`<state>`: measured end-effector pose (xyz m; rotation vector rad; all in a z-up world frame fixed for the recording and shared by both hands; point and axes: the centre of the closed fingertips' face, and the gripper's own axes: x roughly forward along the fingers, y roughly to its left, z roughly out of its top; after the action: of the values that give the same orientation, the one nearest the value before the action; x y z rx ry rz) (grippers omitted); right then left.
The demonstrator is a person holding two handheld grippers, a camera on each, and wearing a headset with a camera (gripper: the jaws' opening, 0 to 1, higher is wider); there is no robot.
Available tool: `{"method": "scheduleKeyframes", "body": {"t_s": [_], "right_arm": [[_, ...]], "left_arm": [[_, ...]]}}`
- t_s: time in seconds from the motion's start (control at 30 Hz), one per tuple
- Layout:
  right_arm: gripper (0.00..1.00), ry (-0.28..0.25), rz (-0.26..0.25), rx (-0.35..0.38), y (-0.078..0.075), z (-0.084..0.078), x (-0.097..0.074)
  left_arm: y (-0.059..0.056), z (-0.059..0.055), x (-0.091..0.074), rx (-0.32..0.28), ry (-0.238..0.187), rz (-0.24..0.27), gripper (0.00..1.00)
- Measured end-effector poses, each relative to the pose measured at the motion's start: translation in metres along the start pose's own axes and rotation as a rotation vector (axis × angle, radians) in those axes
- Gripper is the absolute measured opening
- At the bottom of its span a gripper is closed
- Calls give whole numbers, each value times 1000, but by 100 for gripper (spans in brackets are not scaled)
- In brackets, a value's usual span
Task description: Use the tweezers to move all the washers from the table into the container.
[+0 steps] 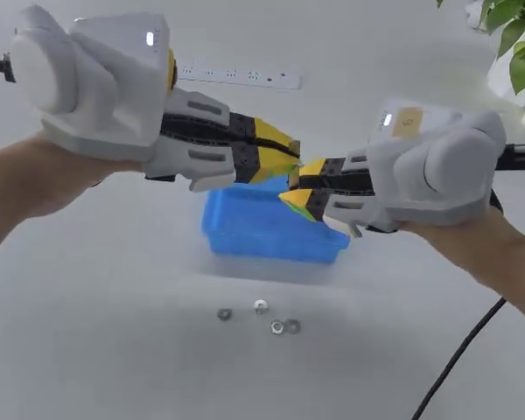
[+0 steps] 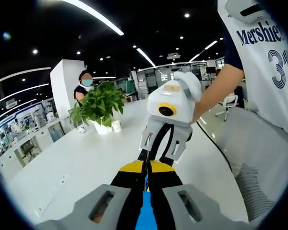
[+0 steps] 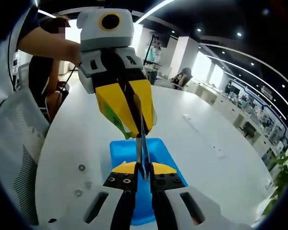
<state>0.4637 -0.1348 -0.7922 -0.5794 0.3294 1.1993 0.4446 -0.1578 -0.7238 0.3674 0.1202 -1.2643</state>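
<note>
Nearest me, my left gripper [image 1: 290,156] and, facing it, my right gripper [image 1: 296,184] both pinch shut on the tweezers [image 3: 138,139], which span jaw to jaw above the blue container [image 1: 262,229], while four washers [image 1: 261,306] lie on the table [image 1: 114,350] below, nearer me.

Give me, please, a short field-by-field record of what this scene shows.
tweezers: thin metal pair, spanning from one claw to the other
left claw: appears shut on the tweezers, facing the right claw
right claw: appears shut on the tweezers' other end
container: blue, open-topped, on the table below both claws
washers: four, loose on the table, on the person's side of the container
task state: no washer picked up yet
</note>
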Motion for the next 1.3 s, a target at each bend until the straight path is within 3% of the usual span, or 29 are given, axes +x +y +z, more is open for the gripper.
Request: {"method": "scheduleKeyframes", "body": {"t_s": [0.13, 0.37, 0.83, 1.3], "right_arm": [[11, 23, 19, 22, -2, -11, 15], [11, 55, 34, 58, 5, -27, 31], [11, 83, 39, 106, 9, -38, 36], [13, 80, 22, 127, 7, -38, 32]], "left_arm": [[8, -18, 4, -28, 24, 2, 5], [8, -41, 9, -63, 58, -8, 5], [7, -53, 14, -103, 75, -14, 5], [5, -49, 13, -94, 77, -12, 5]]}}
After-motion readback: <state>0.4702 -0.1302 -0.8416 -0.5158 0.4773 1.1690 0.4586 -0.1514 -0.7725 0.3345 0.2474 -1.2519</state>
